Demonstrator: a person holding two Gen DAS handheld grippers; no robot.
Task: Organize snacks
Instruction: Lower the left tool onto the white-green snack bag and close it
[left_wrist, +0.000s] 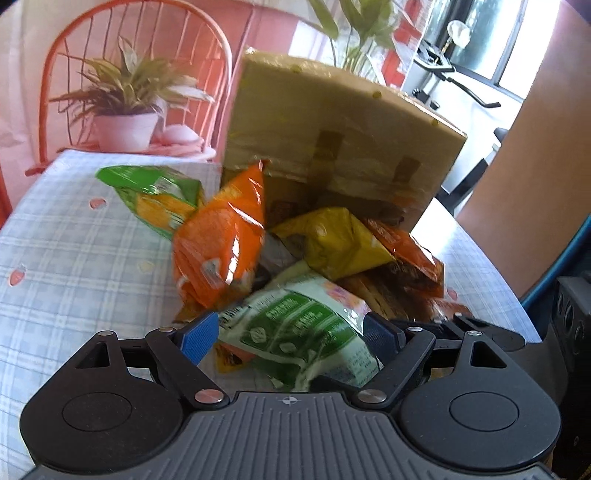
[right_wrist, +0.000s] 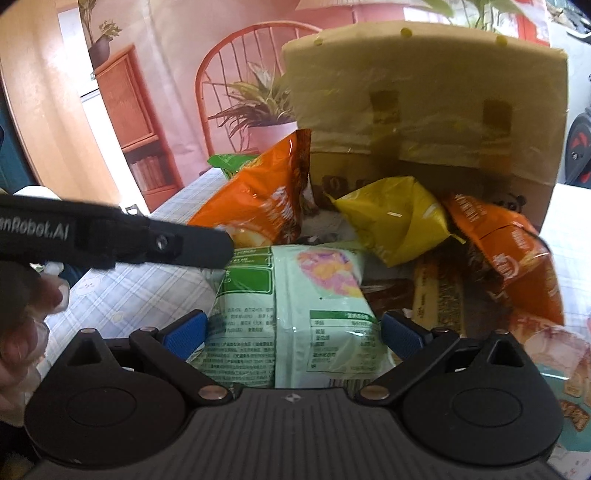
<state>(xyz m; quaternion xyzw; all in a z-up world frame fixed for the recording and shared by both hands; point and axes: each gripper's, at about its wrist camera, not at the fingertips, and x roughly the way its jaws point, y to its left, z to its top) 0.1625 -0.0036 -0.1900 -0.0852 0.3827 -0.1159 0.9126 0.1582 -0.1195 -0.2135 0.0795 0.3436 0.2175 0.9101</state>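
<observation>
Left wrist view: left gripper (left_wrist: 290, 334) has its blue pads spread wide, one on each side of a pale green snack bag (left_wrist: 295, 328); contact with the bag cannot be confirmed. Beyond it, an orange bag (left_wrist: 221, 240) stands upright, a yellow bag (left_wrist: 332, 240) lies tilted beside it, and a green bag (left_wrist: 159, 195) rests further left on the checked tablecloth (left_wrist: 74, 251). A cardboard box (left_wrist: 332, 129) stands behind the pile, flap raised.

Right wrist view: right gripper (right_wrist: 291, 332) likewise stands spread, pads flanking the same pale green snack bag (right_wrist: 295, 310). A second orange bag (right_wrist: 517, 258) leans at right, against the box (right_wrist: 424, 92). A black strap (right_wrist: 110, 240) crosses the left side
</observation>
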